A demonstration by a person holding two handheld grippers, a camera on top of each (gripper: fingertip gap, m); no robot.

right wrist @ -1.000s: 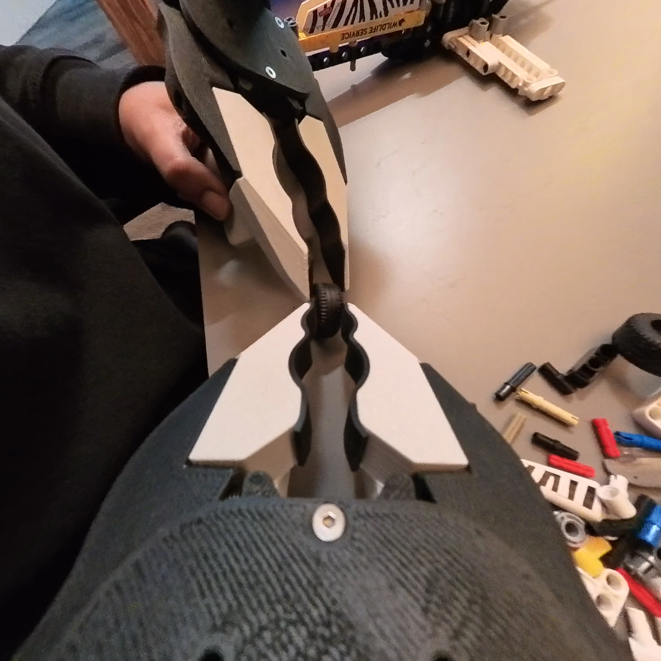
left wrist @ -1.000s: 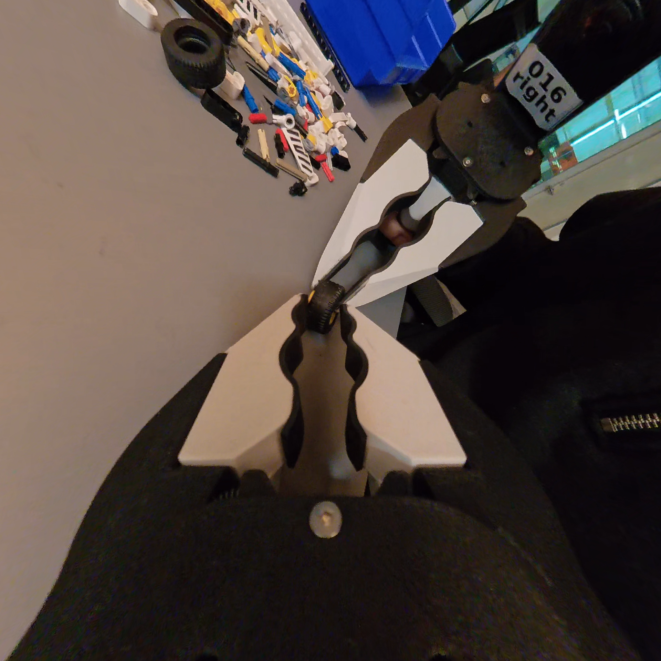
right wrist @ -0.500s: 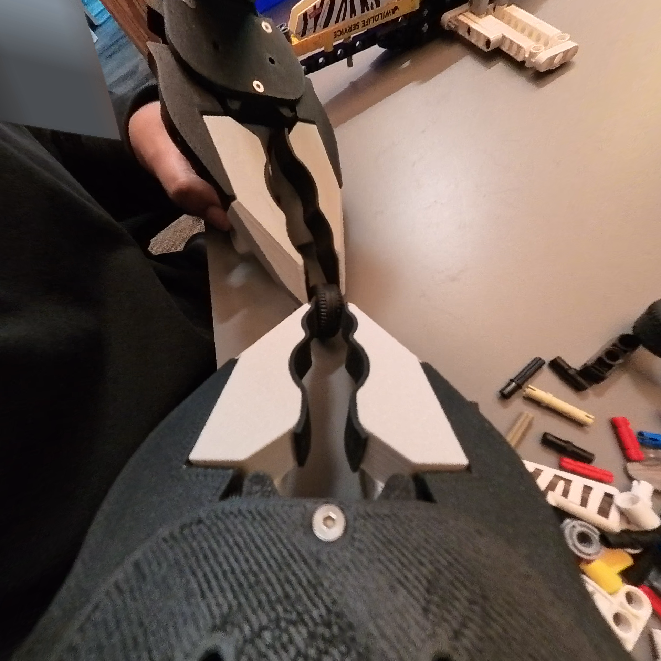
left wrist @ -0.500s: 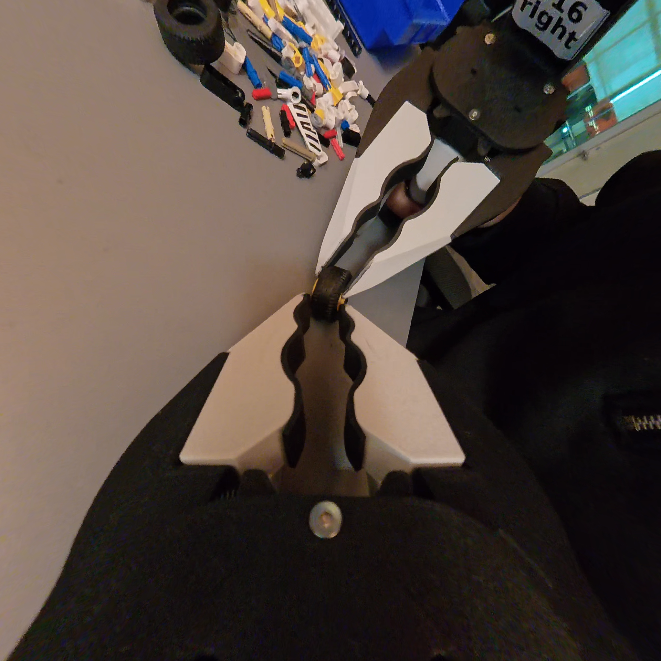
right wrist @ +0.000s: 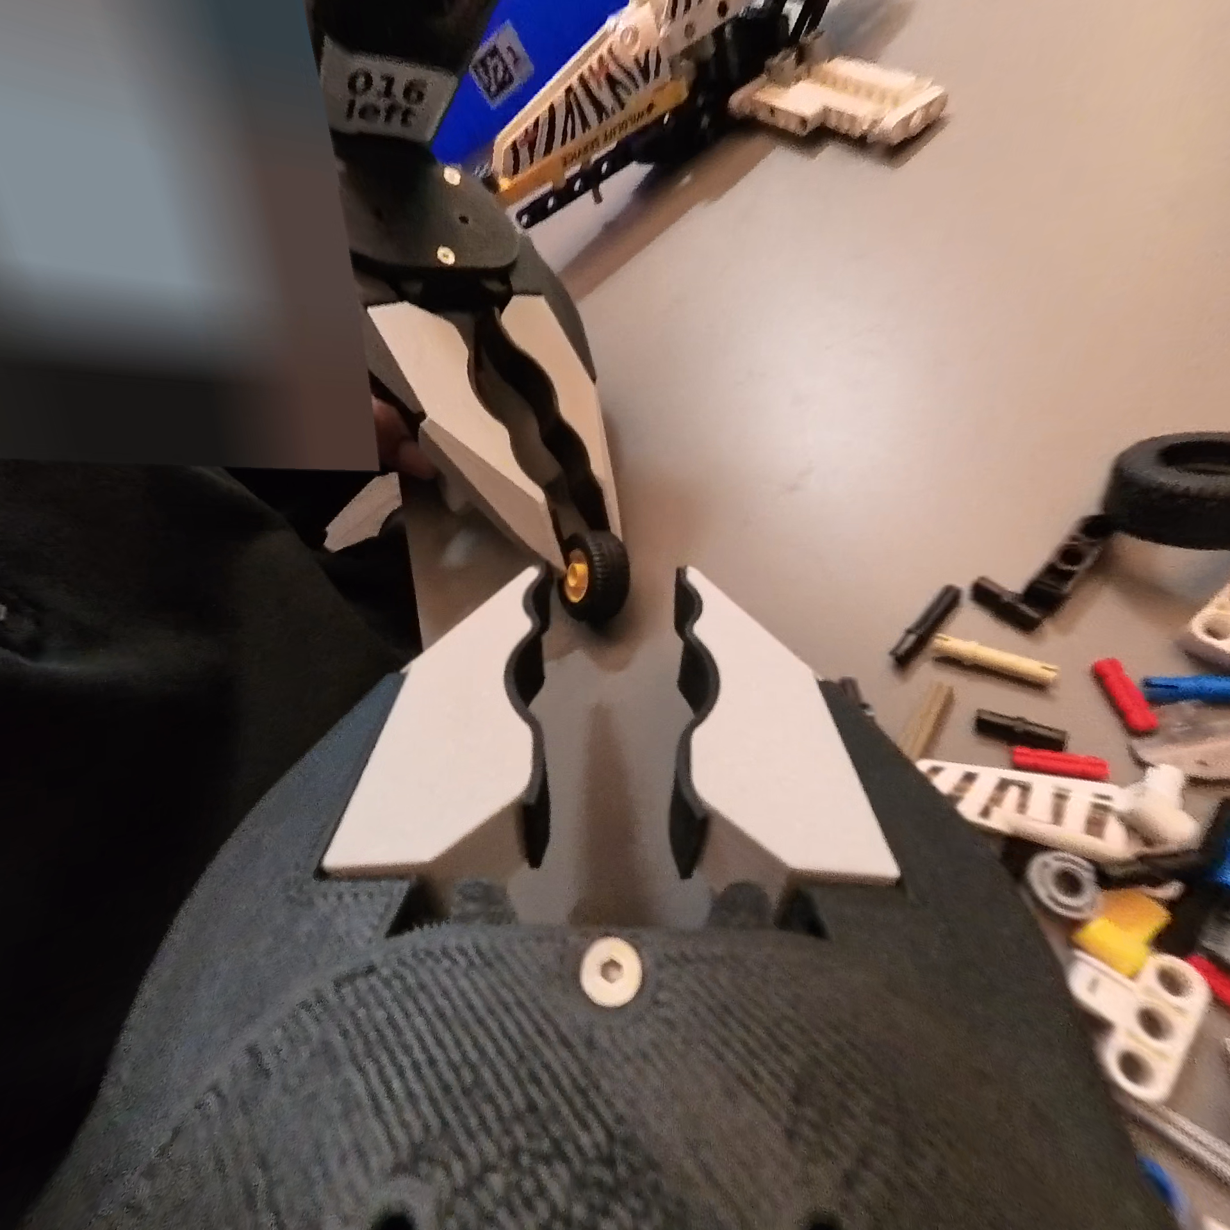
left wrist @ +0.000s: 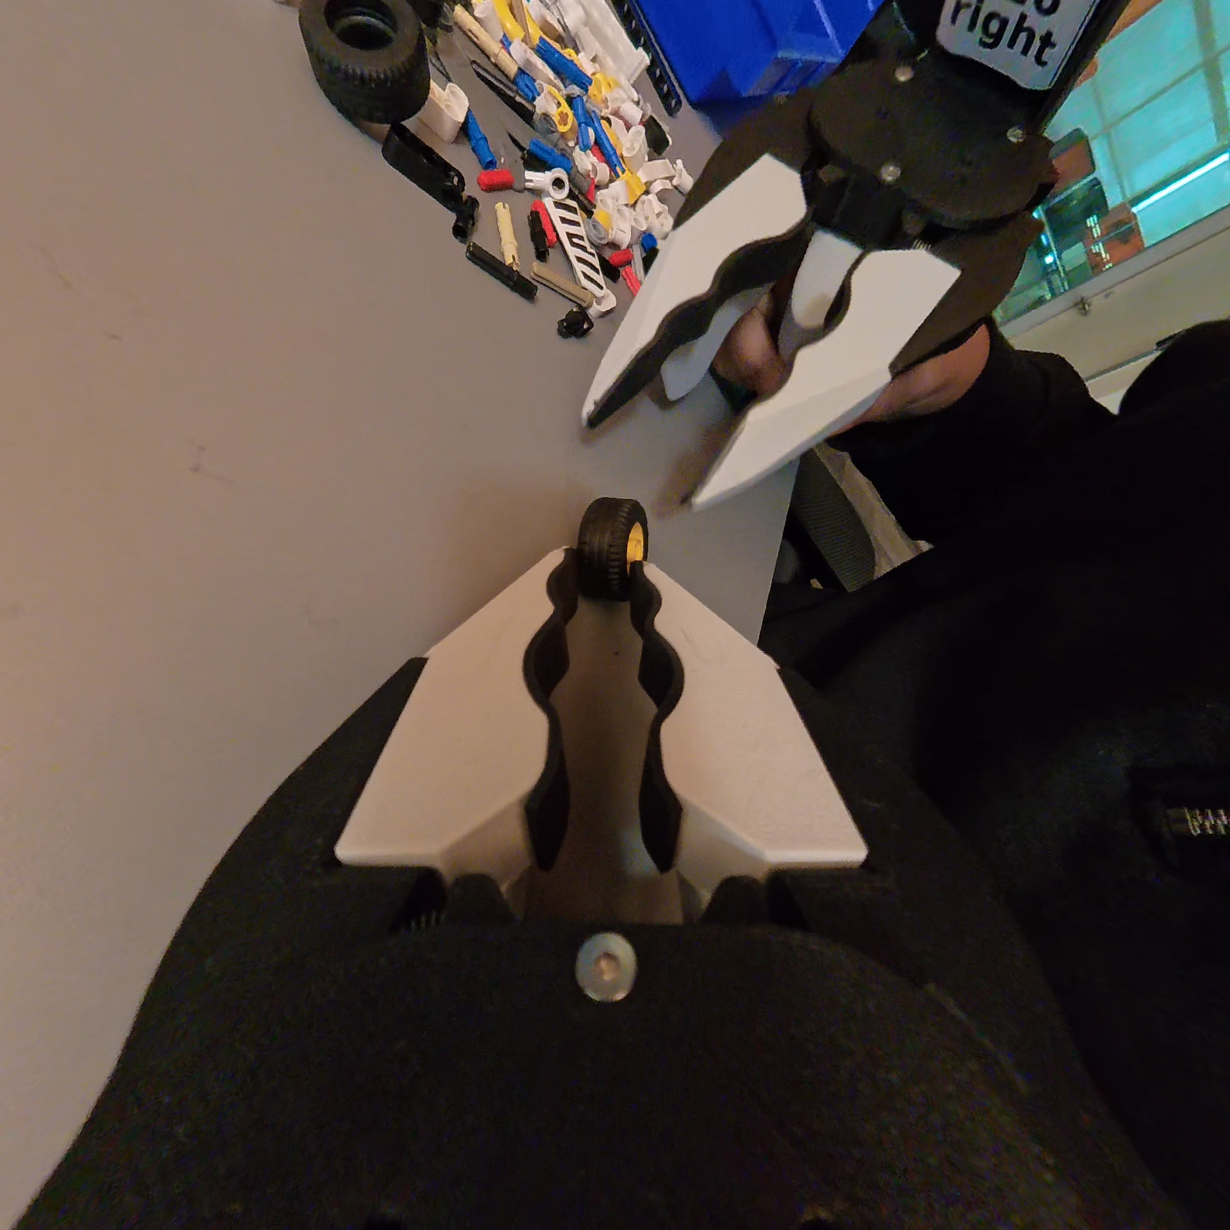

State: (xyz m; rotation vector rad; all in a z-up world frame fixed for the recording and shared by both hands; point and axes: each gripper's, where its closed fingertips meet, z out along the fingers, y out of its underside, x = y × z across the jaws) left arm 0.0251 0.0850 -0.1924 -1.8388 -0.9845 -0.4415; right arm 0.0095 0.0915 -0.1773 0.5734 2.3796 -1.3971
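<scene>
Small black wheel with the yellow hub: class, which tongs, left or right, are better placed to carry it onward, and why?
Left. The left tongs grip the small wheel at their tips; the right tongs are open and hold nothing.

Both grippers have pale wedge-shaped fingers (left wrist: 745, 745) lined with wavy black pads, on textured black bodies with a silver screw (left wrist: 605, 975). Each carries a white label (right wrist: 386, 100). The person wears a black sleeve (left wrist: 998, 426).

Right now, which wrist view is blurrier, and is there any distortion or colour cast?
Left wrist view: small wheel sharp in the left gripper; right gripper smeared at its tips. Right wrist view: softer overall, loose parts streaked. Both: wide-angle bending, warm cast on the table.
</scene>
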